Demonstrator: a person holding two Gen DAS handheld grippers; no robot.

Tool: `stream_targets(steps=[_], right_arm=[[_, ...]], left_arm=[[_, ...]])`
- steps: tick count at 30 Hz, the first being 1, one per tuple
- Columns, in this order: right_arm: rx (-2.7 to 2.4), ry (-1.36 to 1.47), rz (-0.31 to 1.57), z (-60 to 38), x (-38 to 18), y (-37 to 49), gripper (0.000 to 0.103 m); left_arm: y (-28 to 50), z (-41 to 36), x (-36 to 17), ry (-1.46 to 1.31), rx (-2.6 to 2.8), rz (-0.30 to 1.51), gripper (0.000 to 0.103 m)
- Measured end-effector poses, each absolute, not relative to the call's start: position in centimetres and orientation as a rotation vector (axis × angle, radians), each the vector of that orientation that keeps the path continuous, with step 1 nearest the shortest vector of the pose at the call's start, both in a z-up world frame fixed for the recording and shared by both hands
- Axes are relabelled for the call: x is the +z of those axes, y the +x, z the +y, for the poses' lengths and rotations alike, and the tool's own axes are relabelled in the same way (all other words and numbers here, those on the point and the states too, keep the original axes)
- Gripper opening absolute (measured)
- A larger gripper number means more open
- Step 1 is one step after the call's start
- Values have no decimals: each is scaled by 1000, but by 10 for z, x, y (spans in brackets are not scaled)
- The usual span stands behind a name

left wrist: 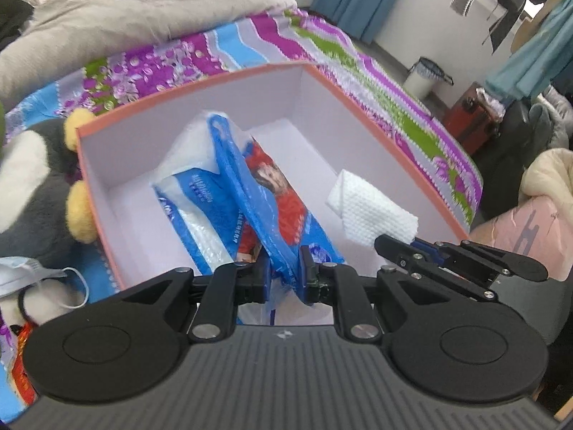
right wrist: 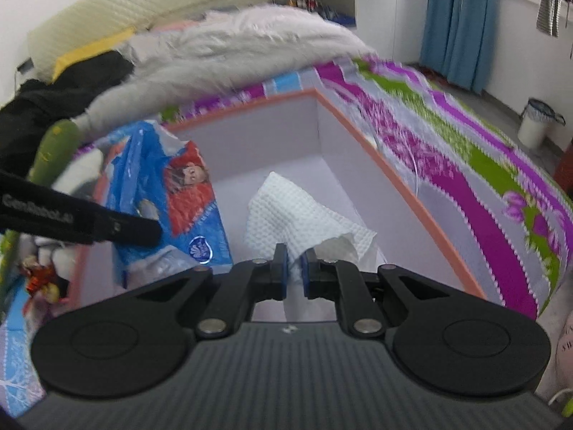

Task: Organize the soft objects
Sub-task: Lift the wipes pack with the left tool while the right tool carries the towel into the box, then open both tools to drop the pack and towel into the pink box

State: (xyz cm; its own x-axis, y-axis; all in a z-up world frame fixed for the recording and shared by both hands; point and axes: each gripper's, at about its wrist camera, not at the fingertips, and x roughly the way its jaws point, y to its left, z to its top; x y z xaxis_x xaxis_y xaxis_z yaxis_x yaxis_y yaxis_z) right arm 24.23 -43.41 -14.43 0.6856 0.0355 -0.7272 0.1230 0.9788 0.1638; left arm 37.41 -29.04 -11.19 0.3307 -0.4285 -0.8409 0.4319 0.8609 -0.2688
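An open box (left wrist: 200, 82) with an orange rim and pale lilac inside sits on the bed. My left gripper (left wrist: 284, 274) is shut on the blue plastic of a tissue pack (left wrist: 229, 193), which hangs down into the box. My right gripper (right wrist: 294, 272) is shut on a white textured cloth (right wrist: 301, 215) held over the box's right part. In the left wrist view the right gripper (left wrist: 397, 247) and the white cloth (left wrist: 372, 211) show at the right. In the right wrist view the tissue pack (right wrist: 172, 193) is at the left, with the left gripper's black arm across it.
A grey and yellow plush toy (left wrist: 39, 186) lies left of the box, with a face mask (left wrist: 32, 272) below it. A fluffy grey blanket (left wrist: 125, 3) is piled behind. The patterned bedspread (left wrist: 386, 82) runs to the bed's right edge; a bin (left wrist: 426, 77) stands on the floor.
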Motion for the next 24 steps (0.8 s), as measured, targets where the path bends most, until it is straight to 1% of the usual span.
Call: stream_targets(steps=[4, 9, 10, 11, 12, 13, 14, 19, 24], right_arm=[[-58, 214, 850, -437, -158, 244, 13], [-49, 227, 863, -437, -165, 246, 14], [-47, 229, 866, -437, -165, 247, 17], [-48, 232, 871, -436, -164, 247, 23], [-50, 239, 873, -437, -163, 247, 28], [-48, 249, 870, -438, -161, 246, 40], [-46, 259, 864, -439, -159, 244, 42], [-47, 263, 813, -438, -135, 230, 43], [-26, 249, 732, -430, -99, 207, 43]], left_arm=[[380, -297, -127, 13, -553, 1124, 17], [378, -298, -132, 20, -561, 1132, 17], [377, -297, -132, 19, -559, 1129, 20], [377, -296, -130, 21, -548, 1127, 25], [376, -295, -128, 22, -540, 1127, 37], [374, -293, -125, 20, -536, 1120, 46], [372, -290, -121, 19, -534, 1105, 48], [352, -275, -92, 1, -532, 1042, 48], [317, -254, -51, -5, -528, 944, 48]])
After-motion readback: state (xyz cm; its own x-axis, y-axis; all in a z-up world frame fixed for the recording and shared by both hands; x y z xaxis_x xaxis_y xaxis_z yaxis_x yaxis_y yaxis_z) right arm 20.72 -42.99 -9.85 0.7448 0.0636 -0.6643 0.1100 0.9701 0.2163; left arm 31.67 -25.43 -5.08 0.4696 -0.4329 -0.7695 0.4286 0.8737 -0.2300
